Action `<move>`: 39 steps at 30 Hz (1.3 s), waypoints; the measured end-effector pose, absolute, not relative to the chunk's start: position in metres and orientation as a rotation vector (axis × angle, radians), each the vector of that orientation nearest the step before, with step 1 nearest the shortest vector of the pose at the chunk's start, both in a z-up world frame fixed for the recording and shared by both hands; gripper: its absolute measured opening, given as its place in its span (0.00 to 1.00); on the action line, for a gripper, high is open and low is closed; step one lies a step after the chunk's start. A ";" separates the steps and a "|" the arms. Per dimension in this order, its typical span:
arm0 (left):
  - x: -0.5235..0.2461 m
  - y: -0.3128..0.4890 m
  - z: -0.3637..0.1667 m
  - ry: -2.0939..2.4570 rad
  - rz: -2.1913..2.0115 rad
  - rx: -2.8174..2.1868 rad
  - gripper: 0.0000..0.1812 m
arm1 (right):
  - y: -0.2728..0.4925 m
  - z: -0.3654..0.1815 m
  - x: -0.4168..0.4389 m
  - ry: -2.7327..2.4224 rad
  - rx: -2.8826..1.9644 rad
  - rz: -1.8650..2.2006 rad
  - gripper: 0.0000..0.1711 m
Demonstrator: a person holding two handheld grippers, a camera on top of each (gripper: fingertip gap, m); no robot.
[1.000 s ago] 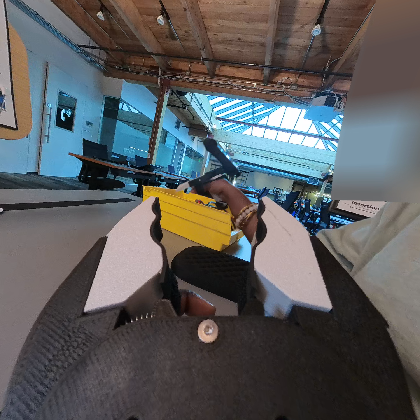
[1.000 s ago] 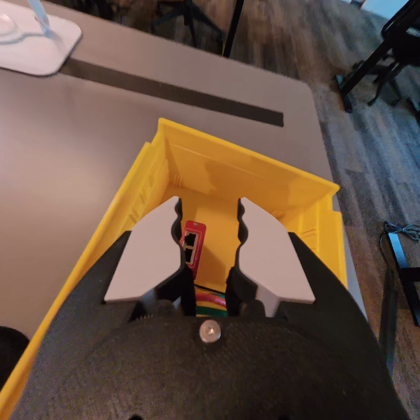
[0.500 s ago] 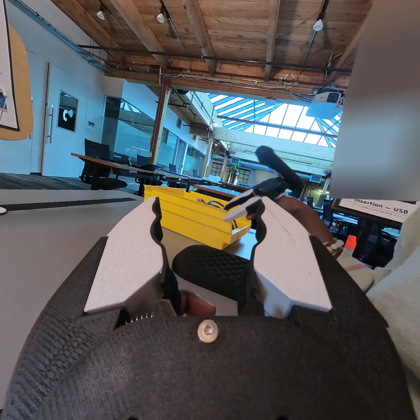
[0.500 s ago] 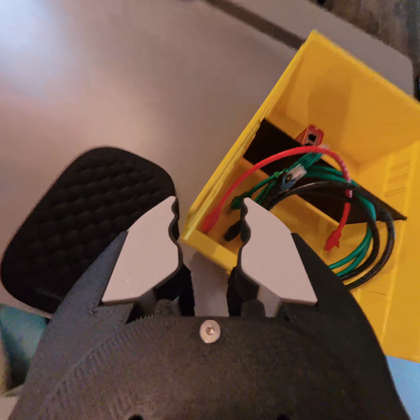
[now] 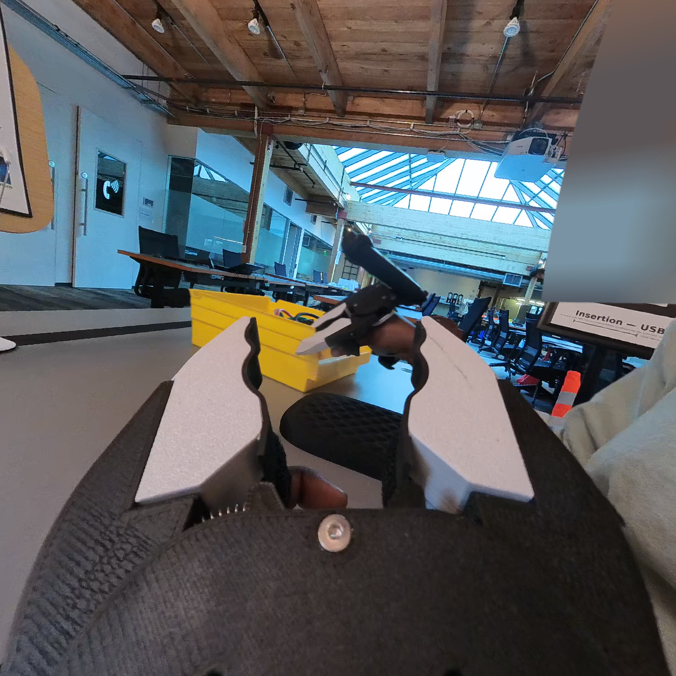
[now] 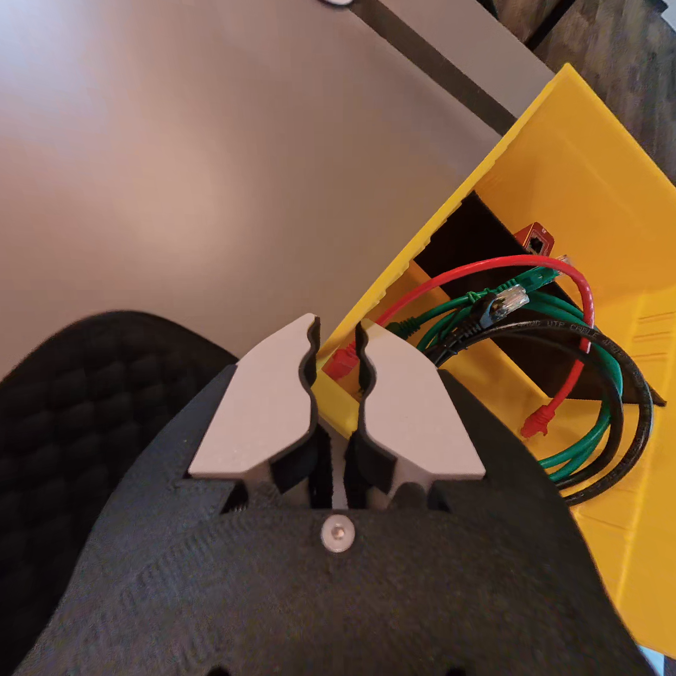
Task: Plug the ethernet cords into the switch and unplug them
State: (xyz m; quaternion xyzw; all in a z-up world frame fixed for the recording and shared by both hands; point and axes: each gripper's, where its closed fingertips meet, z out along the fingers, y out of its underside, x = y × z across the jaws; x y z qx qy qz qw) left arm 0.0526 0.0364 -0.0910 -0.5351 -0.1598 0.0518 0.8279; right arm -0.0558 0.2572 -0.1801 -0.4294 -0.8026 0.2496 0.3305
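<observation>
A yellow bin [image 6: 548, 175] on the grey table holds a small red switch [image 6: 536, 241] behind a black divider, with red [image 6: 512, 261], green [image 6: 585, 439] and black [image 6: 636, 402] ethernet cords coiled loose in front of it. My right gripper [image 6: 336, 325] has its jaws drawn in around the bin's near corner wall, one finger outside and one inside, beside a red plug [image 6: 342, 360]. My left gripper [image 5: 336, 325] is open and empty, low over the table, facing the bin [image 5: 256, 329] and the right gripper [image 5: 329, 333].
A black textured mat [image 6: 91, 384] lies on the table [image 6: 183, 183] beside the bin's near corner; it also shows in the left wrist view [image 5: 344, 420]. A person's sleeve [image 5: 622, 439] is at the right. A framed sign [image 5: 614, 322] stands beyond it. One gripper's finger ends stand about 25 centimetres off the other's.
My right gripper has come back from over the switch to the bin's near corner and its jaws have narrowed around the wall. My left gripper has stayed put and open.
</observation>
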 end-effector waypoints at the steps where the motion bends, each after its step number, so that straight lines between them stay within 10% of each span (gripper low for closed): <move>1: 0.053 0.036 -0.091 -0.339 0.109 -1.135 0.44 | 0.248 -0.180 -0.061 -2.107 -1.109 0.651 0.11; 23: 0.097 -0.021 -0.019 -0.144 0.127 -1.068 0.37 | -0.043 -0.178 -0.090 -2.306 -0.504 1.030 0.15; 39: 0.041 -0.358 -0.050 -1.103 1.270 -1.057 0.42 | -0.156 -0.101 -0.008 -2.041 -0.209 1.881 0.39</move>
